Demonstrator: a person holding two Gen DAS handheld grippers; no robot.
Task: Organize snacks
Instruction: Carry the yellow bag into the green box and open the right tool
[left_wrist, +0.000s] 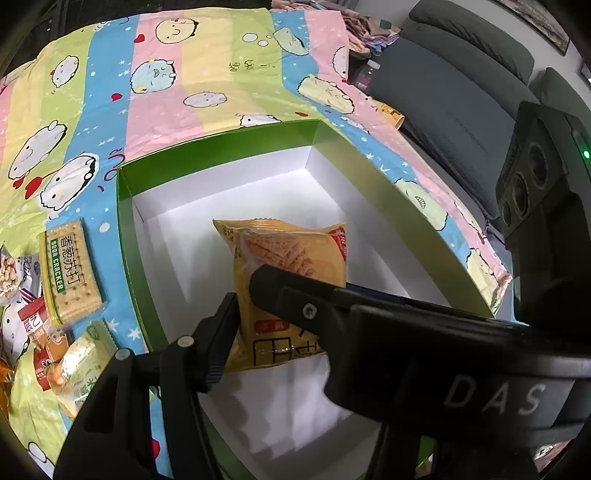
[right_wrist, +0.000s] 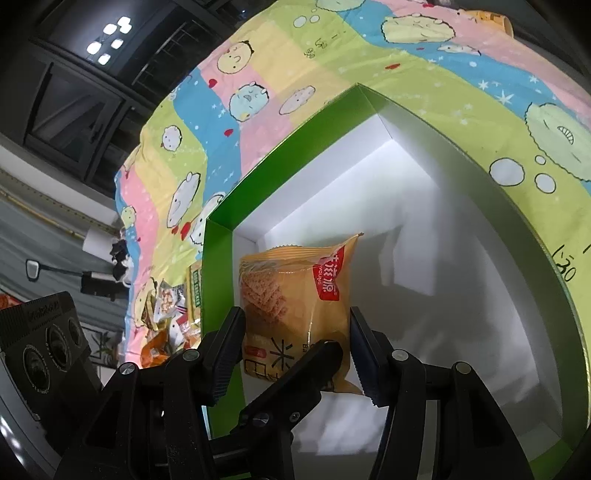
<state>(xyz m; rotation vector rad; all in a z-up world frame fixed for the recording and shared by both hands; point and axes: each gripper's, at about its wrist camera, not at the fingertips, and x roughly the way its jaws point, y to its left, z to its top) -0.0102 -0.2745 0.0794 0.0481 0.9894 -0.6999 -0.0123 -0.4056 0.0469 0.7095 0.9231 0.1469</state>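
Observation:
A yellow snack packet (left_wrist: 291, 273) with a red corner label is held over the white floor of a green-rimmed box (left_wrist: 125, 221). My left gripper (left_wrist: 242, 306) is shut on the packet's lower part. In the right wrist view my right gripper (right_wrist: 297, 339) has a finger on each side of the same packet (right_wrist: 295, 299) and grips it too. One left finger (right_wrist: 295, 373) crosses in front of the packet's bottom there. The box (right_wrist: 218, 236) holds nothing else that I can see.
The box sits on a pastel cartoon-print cloth (left_wrist: 184, 74). A soda cracker pack (left_wrist: 70, 269) and several other snack packets (left_wrist: 44, 347) lie left of the box. A grey sofa (left_wrist: 461, 92) stands beyond the table's right edge. The right gripper's body (left_wrist: 535, 184) is at right.

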